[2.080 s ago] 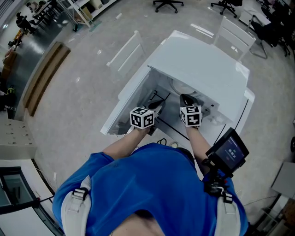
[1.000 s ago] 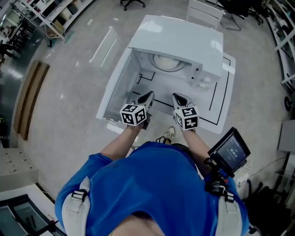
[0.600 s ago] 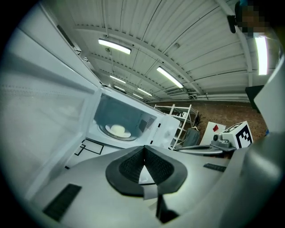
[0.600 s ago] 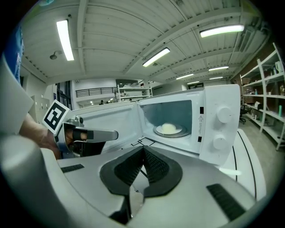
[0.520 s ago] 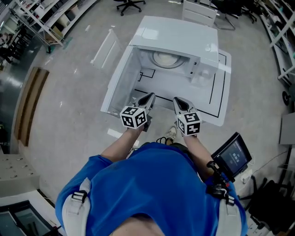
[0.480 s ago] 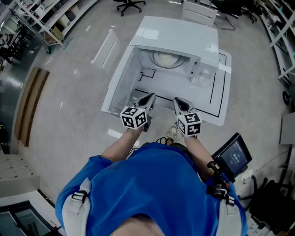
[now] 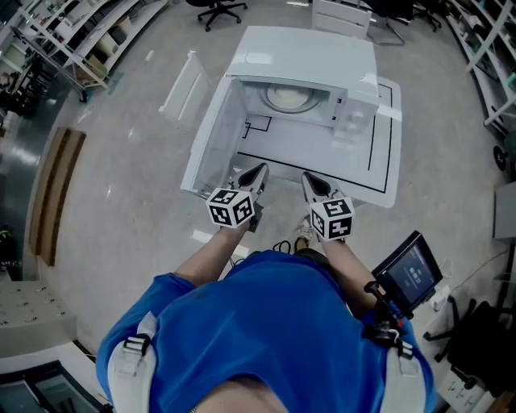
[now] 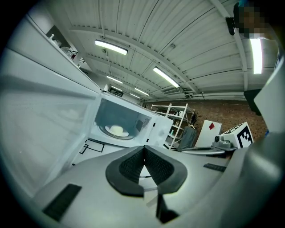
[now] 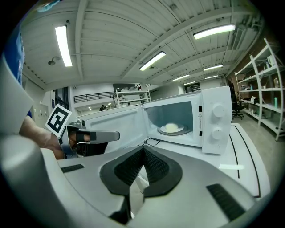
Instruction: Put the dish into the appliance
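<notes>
Over the last two seconds both grippers have drawn back from the mouth of the microwave [image 7: 310, 56] toward the near edge of the table [image 7: 322, 161]. The left gripper [image 7: 256, 171] and the right gripper [image 7: 310, 179] now hang side by side there, each with its pads pressed together on nothing, as each gripper's own view shows. The dish [image 7: 284, 97], with a pale mound on it, sits on the turntable inside the cavity, well apart from both grippers, just as it did before. The placing therefore looks done, and the hands seem to be leaving. The door [image 7: 211, 137] is swung wide open to the left, along the table's left side and nearest the left gripper. It would be the only thing to mind if anyone reached in again, since nothing lies between the grippers and the opening. Black tape lines [image 7: 379, 137] mark the tabletop. A small screen [image 7: 409, 270] sits at the person's right, and an office chair [image 7: 218, 8] and shelving [image 7: 72, 32] stand on the far floor.
</notes>
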